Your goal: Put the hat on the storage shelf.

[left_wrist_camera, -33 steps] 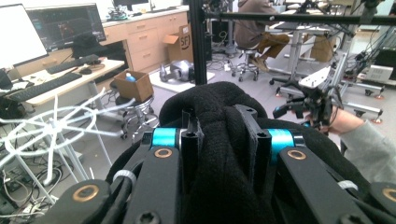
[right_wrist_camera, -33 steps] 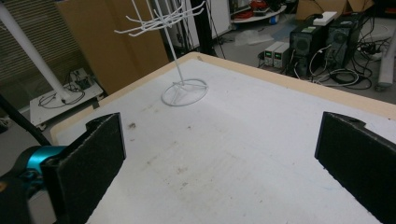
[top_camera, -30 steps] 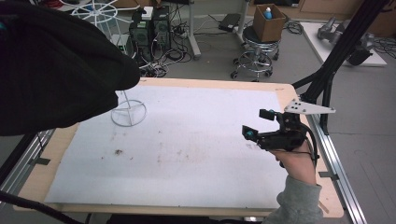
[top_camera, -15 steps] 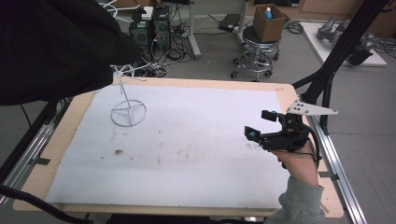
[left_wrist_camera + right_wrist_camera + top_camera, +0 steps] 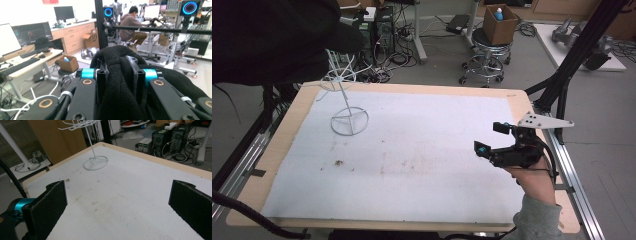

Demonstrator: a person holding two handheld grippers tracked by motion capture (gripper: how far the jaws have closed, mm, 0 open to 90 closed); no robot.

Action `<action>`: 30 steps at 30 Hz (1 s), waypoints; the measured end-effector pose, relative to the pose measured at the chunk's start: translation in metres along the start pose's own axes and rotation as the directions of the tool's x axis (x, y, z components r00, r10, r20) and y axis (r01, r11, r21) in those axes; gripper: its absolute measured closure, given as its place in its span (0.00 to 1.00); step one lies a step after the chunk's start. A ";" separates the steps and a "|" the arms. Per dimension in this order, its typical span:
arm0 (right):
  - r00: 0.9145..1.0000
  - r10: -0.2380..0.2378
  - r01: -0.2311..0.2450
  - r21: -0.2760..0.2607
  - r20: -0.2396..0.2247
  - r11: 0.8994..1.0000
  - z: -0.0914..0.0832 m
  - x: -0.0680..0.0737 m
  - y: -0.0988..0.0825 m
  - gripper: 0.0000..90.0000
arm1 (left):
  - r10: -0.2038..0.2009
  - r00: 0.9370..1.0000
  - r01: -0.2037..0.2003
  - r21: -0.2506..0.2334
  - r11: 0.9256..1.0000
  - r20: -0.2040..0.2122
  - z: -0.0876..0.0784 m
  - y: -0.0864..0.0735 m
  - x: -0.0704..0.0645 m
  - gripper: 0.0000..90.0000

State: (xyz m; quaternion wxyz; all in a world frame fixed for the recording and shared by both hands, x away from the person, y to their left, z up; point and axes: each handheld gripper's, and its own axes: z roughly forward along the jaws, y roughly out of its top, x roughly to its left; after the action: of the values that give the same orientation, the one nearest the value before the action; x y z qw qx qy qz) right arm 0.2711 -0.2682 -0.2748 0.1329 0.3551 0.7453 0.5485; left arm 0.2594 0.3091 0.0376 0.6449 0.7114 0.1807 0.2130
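Black cloth clamped in the left gripper, right gripper idle and wide open over the mat.

Up at the far left, a big black cloth (image 5: 267, 37) hangs over the table's corner, and in the left gripper view the left gripper (image 5: 119, 75) has its jaws closed tight on a thick fold of that fabric. Just beside the cloth, the white wire stand (image 5: 346, 100) sits upright on its ring base, on the far-left part of the white mat (image 5: 422, 165). Over at the right edge, the right gripper (image 5: 492, 140) hovers above the mat in the person's hand (image 5: 534, 177), well apart from the stand, jaws spread wide with nothing between them. The wooden table (image 5: 287, 130) frames it all.
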 end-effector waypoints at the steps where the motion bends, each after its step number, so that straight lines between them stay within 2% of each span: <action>1: 1.000 0.000 0.000 0.000 0.000 1.000 0.000 0.000 0.000 0.01 | -0.002 1.000 0.002 -0.012 1.000 0.002 -0.001 0.002 0.000 0.81; 4: 1.000 0.010 -0.010 0.016 0.005 1.000 0.000 0.000 -0.002 0.01 | -0.001 1.000 0.000 -0.032 0.999 -0.013 -0.002 0.007 0.002 0.81; 8: 1.000 0.009 -0.009 0.018 0.005 1.000 0.000 0.000 -0.003 0.01 | 0.000 0.999 -0.001 -0.029 1.000 -0.040 0.001 0.012 0.009 0.81; 16: 1.000 0.015 -0.015 0.022 0.010 1.000 0.000 -0.002 -0.003 0.01 | -0.013 0.997 0.010 -0.030 1.000 -0.082 0.012 0.008 0.027 0.81; 19: 1.000 0.016 -0.017 0.031 0.009 0.999 0.003 -0.003 -0.003 0.01 | -0.007 0.994 0.005 -0.025 1.000 -0.111 0.016 0.006 0.032 0.81; 24: 1.000 0.020 -0.020 0.036 0.012 0.999 0.004 -0.003 -0.004 0.01 | -0.012 0.988 0.005 -0.046 0.999 -0.154 0.020 -0.005 0.043 0.81; 27: 1.000 0.017 -0.017 0.036 0.010 0.999 0.005 -0.003 -0.004 0.01 | -0.019 0.984 0.014 -0.031 0.999 -0.175 0.022 -0.013 0.051 0.81; 29: 1.000 0.021 -0.022 0.037 0.012 0.999 0.005 -0.003 -0.004 0.01 | -0.009 0.980 0.007 -0.010 1.000 -0.197 0.023 -0.018 0.054 0.81; 30: 1.000 0.021 -0.022 0.036 0.013 0.999 0.005 -0.003 -0.004 0.01 | -0.007 0.981 0.004 -0.018 1.000 -0.196 0.023 -0.020 0.054 0.81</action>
State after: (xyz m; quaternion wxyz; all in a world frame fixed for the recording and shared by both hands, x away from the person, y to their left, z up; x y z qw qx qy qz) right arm 0.2746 -0.2672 -0.2805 0.1252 0.3687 0.7504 0.5342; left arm 0.3178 0.3206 0.0197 0.6308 0.6808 0.2434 0.2817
